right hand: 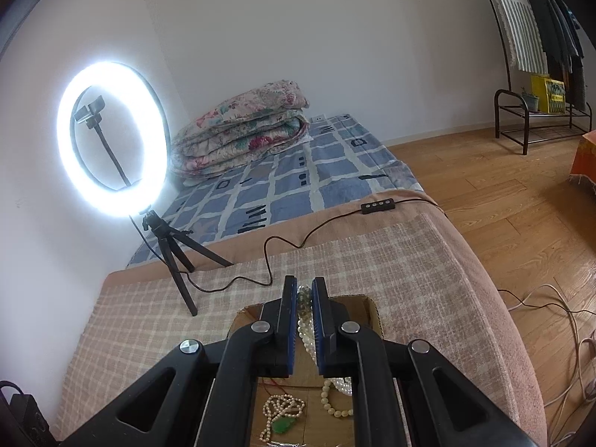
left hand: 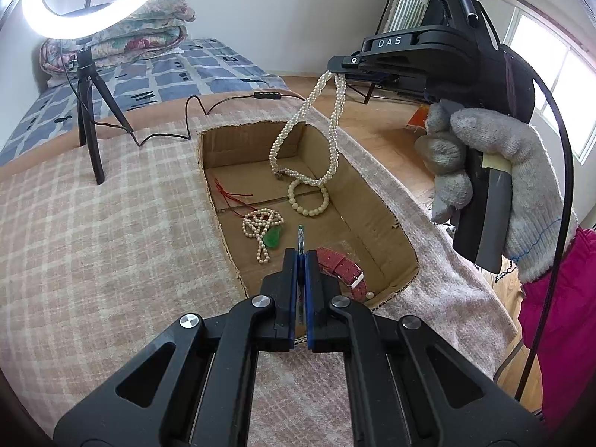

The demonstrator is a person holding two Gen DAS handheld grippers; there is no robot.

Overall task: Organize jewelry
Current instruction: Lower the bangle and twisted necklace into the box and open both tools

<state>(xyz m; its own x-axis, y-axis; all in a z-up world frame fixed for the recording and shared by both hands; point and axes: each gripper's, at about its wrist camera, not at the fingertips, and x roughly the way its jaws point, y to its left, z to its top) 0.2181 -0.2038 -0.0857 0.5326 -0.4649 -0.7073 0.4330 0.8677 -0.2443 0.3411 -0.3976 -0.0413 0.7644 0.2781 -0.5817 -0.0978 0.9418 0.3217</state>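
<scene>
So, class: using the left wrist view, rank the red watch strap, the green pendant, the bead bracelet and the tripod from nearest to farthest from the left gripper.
1. Red watch strap, in the box just right of the left gripper.
2. Green pendant, slightly left in the box.
3. Bead bracelet, mid-box, beyond.
4. Tripod, far left, outside the box on the blanket.

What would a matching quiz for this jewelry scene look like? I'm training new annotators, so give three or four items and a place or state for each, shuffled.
Items:
1. twisted pearl necklace
2. red watch strap
3. cream bead bracelet
4. ring light

States:
A. standing on a tripod
B. lying at the near end of the cardboard box
C. hanging from the right gripper
D. lying mid-box as a closed ring

Pairs: 1-C, 2-B, 3-D, 4-A
</scene>
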